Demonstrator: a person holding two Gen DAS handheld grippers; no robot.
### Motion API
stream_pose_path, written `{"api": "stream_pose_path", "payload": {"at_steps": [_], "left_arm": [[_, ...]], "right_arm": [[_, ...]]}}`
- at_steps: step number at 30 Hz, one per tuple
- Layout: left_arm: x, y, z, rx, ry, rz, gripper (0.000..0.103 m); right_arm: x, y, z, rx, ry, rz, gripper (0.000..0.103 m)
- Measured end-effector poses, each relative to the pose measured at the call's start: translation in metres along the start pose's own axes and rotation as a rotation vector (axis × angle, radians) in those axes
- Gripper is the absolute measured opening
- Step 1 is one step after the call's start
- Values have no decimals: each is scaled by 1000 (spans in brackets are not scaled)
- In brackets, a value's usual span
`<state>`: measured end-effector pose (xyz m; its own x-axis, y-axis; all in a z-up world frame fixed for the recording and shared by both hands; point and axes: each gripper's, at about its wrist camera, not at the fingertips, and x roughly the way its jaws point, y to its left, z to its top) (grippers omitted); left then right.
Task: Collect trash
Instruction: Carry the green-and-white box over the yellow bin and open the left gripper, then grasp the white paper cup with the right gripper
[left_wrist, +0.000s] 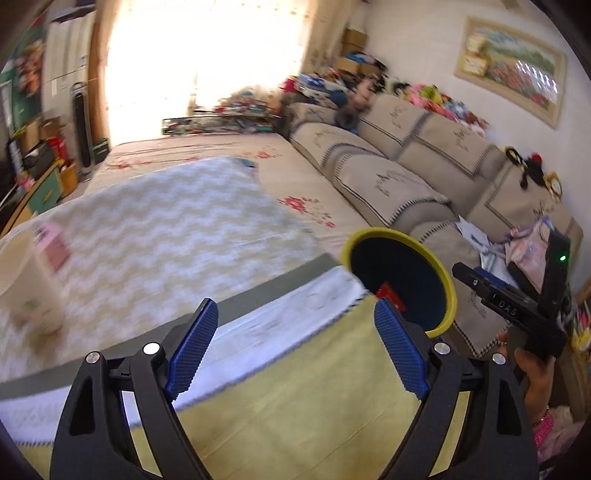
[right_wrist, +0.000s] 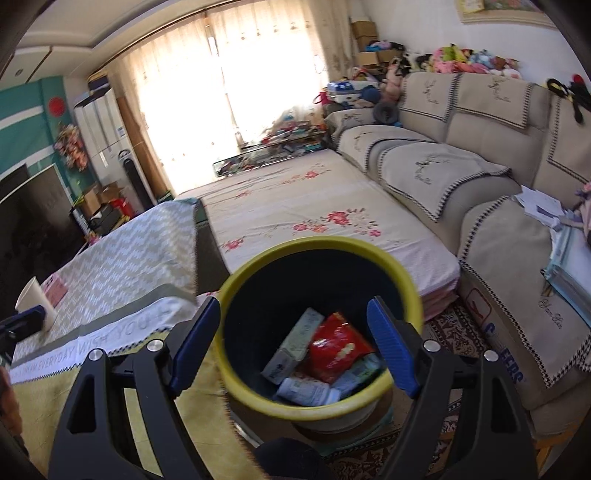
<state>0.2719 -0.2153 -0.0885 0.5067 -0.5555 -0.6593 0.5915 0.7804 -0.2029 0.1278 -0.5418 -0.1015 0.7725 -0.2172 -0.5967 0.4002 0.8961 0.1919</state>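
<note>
A bin with a yellow rim (right_wrist: 369, 254) and dark inside stands beside the table. It holds a red snack bag (right_wrist: 338, 347), a grey-green box (right_wrist: 295, 345) and white wrappers (right_wrist: 306, 393). My right gripper (right_wrist: 293, 345) is open and empty, hovering just above the bin's mouth. My left gripper (left_wrist: 295, 343) is open and empty above the table's yellow cloth (left_wrist: 295, 406); the bin (left_wrist: 448, 284) is to its right, with the right gripper's body (left_wrist: 517, 310) beyond. A white paper cup (left_wrist: 29, 295) stands on the table at far left; it also shows in the right wrist view (right_wrist: 35, 299).
A pink card (left_wrist: 55, 247) lies by the cup on the zigzag tablecloth (left_wrist: 166, 229). A beige sofa (right_wrist: 480, 166) with papers (right_wrist: 543, 206) runs along the right. A floral-sheeted mattress (right_wrist: 314, 206) lies beyond the bin. A patterned rug (right_wrist: 450, 325) covers the floor.
</note>
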Motion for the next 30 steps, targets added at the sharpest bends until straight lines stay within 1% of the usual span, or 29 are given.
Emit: {"api": "stream_pose_path", "payload": {"at_steps": [1, 3, 6, 8, 9, 12, 14, 15, 17, 19, 21, 23, 24, 27, 29, 30], "left_arm": [[-14, 13, -3, -23, -15, 16, 86], [-42, 41, -13, -77, -52, 70, 88], [-81, 84, -29, -138, -97, 169, 89], [-101, 111, -37, -167, -121, 241, 90], [-108, 124, -41, -185, -128, 270, 90], [-124, 161, -49, -219, -161, 324, 90], [-126, 183, -54, -225, -183, 371, 91], [-126, 193, -58, -225, -186, 382, 91], [-121, 212, -65, -240, -187, 395, 91], [-114, 227, -70, -272, -160, 389, 91], [-109, 233, -74, -293, -129, 411, 91], [-108, 234, -78, -293, -125, 441, 91], [-109, 236, -81, -301, -126, 439, 91], [-109, 245, -87, -353, -121, 399, 91], [-107, 247, -89, -355, -108, 414, 91], [-106, 244, -89, -349, -105, 424, 91]], "right_arm": [[2, 11, -1, -18, 8, 10, 78], [7, 33, -2, -55, 26, 40, 78], [11, 66, -5, -107, 54, 99, 78], [13, 92, -6, -145, 78, 166, 78], [14, 107, -7, -164, 96, 215, 78], [15, 152, -8, -233, 131, 336, 78], [15, 187, -8, -290, 151, 419, 78], [15, 206, -8, -324, 158, 465, 78], [15, 237, -10, -384, 177, 528, 79], [13, 266, -10, -451, 177, 577, 80], [12, 289, -11, -517, 155, 599, 82], [12, 307, -10, -568, 142, 619, 82], [15, 316, -11, -587, 142, 637, 83], [27, 340, -13, -643, 177, 650, 83], [33, 358, -18, -693, 185, 678, 84], [37, 366, -19, -722, 187, 673, 86]]}}
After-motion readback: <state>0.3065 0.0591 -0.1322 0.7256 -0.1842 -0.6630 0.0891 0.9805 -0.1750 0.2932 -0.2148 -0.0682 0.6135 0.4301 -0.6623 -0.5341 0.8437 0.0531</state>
